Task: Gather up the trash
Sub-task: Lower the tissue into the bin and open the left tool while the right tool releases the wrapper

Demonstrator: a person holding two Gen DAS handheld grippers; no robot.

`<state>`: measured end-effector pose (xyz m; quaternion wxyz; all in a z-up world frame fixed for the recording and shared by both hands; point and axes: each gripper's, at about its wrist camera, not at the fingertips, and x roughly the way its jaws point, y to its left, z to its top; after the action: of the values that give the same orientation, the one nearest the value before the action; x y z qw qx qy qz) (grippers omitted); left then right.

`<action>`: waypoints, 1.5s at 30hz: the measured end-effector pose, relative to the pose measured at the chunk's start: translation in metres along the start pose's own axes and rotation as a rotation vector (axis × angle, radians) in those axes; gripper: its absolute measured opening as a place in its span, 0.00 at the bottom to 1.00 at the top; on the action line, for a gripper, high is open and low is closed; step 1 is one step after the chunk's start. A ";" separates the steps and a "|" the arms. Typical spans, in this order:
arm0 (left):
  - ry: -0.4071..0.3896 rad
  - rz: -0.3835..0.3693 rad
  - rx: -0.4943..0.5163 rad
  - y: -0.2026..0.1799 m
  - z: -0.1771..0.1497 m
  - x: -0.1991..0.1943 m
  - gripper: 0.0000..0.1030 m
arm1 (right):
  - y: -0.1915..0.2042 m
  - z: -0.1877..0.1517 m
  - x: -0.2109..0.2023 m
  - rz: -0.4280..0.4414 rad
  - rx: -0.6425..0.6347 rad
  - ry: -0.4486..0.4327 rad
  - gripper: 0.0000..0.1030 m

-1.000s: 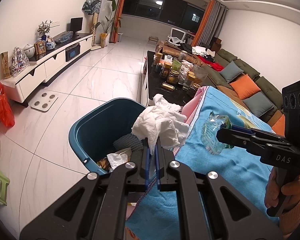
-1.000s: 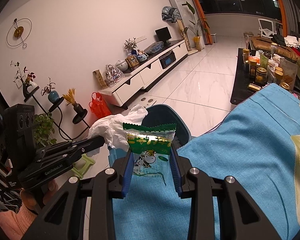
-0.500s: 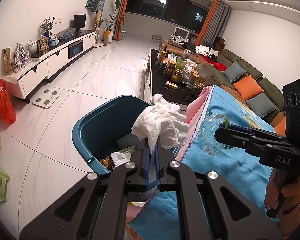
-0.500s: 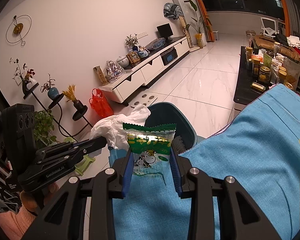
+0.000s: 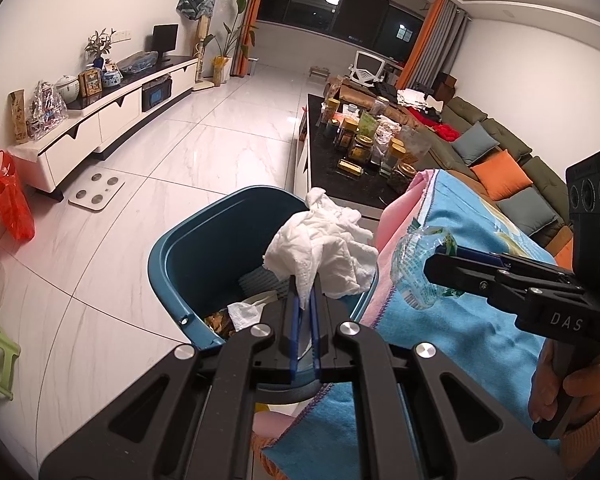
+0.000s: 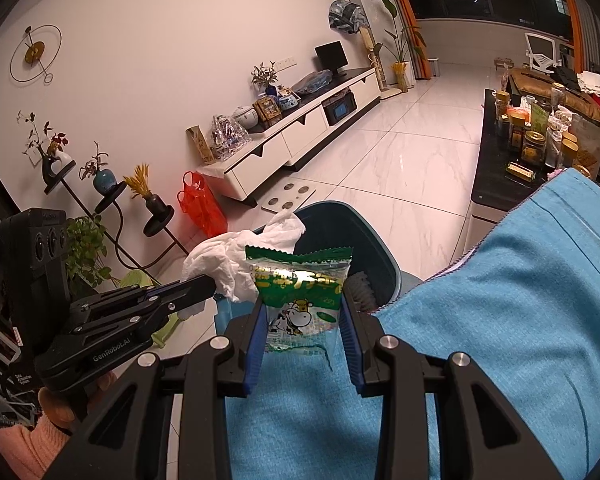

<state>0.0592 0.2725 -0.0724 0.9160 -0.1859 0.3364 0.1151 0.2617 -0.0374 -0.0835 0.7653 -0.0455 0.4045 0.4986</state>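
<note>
Tissue (image 5: pixel 320 248), white and crumpled, hung pinched in the shut left tool (image 5: pixel 304 300) over the teal bin (image 5: pixel 204 252); "DAS" showed on the right tool's side. From the right wrist, the right tool (image 6: pixel 302 320) gripped a green cow-printed snack wrapper (image 6: pixel 300 300) near the bin's rim, above the blue towel (image 6: pixel 500 320); "GenRobot.AI" marked the left tool

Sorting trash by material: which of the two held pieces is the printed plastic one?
The green snack wrapper with the cartoon cow, in the right gripper. The left gripper holds plain white crumpled tissue.
</note>
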 end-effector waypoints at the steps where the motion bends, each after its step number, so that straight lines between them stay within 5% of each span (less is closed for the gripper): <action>1: 0.002 0.002 -0.002 0.000 0.000 0.001 0.05 | 0.000 0.000 0.001 -0.001 0.000 0.002 0.31; 45: 0.043 0.040 -0.041 0.012 -0.007 0.042 0.05 | 0.006 0.005 0.043 -0.033 0.002 0.078 0.31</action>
<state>0.0825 0.2836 -0.1082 0.9020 -0.2005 0.3573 0.1363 0.2670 -0.0012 -0.1069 0.7571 -0.0708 0.4335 0.4836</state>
